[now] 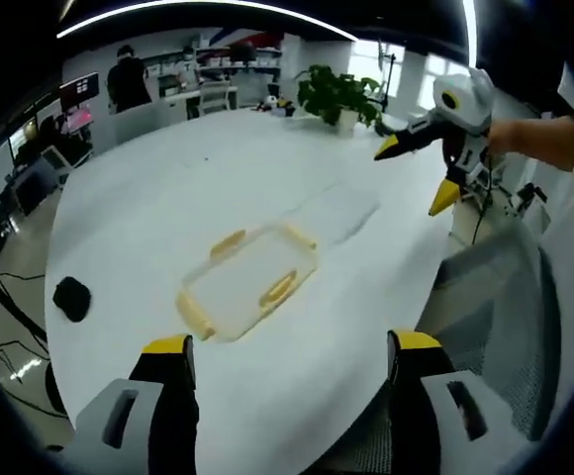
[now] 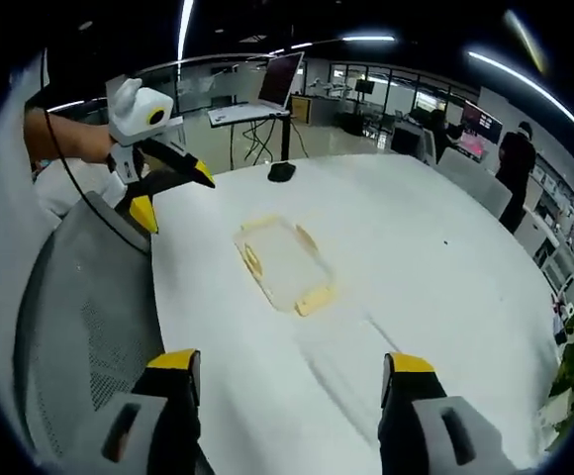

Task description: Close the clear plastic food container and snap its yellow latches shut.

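- Container (image 1: 248, 281) mid-table (image 1: 148, 208), yellow latches (image 1: 279, 288) splayed; clear lid (image 1: 338, 210) flat just beyond
- Left gripper (image 1: 292, 358) and right gripper (image 2: 292, 376) gaping, empty, well apart from it
- We judge closing not begun; next, we fetch the lid

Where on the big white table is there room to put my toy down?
Lots of bare table lies between the clear container, the black object and the plant. Nearer the chair it is tighter: the container and a clear lid sit there.
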Action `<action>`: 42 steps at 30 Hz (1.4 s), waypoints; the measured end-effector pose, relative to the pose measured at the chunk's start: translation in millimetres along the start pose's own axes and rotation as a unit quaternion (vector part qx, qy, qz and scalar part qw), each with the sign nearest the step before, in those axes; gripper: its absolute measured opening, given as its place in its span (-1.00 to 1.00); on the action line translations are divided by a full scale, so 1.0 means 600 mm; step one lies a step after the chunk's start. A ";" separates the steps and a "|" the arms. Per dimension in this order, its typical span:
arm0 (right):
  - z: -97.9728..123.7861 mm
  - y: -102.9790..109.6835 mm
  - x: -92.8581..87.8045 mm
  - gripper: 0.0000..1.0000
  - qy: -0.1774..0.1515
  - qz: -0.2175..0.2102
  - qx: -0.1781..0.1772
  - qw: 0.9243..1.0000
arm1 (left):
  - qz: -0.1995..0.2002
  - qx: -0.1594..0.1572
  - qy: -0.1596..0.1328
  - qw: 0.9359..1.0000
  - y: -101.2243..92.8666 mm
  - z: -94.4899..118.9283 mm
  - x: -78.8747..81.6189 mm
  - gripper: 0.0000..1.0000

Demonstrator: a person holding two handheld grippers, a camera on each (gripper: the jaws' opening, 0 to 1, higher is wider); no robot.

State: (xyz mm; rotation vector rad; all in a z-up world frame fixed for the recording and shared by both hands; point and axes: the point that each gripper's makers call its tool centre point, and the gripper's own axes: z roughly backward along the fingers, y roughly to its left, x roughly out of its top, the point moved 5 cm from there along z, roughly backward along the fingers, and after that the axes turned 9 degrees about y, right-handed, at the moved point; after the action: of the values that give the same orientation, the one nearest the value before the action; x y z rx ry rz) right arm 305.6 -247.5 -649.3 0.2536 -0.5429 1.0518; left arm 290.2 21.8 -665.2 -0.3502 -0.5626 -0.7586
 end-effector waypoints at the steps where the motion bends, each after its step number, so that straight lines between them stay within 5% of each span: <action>1: 0.000 0.000 -0.002 0.48 0.006 0.002 0.002 1.000 | -0.006 -0.001 0.004 1.000 0.001 -0.001 -0.001 0.55; 16: -0.011 -0.011 0.007 0.44 0.025 0.044 0.009 0.999 | -0.082 -0.012 0.054 0.995 0.016 -0.015 -0.014 0.53; 42: -0.061 -0.008 0.035 0.24 0.065 0.102 0.049 0.991 | -0.115 -0.037 0.079 0.989 0.059 -0.044 -0.003 0.43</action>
State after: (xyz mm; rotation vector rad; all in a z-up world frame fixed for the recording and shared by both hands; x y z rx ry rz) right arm 329.2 -217.6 -668.6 0.2171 -0.4051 1.2863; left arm 324.0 33.9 -690.8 -0.2929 -0.4297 -1.0227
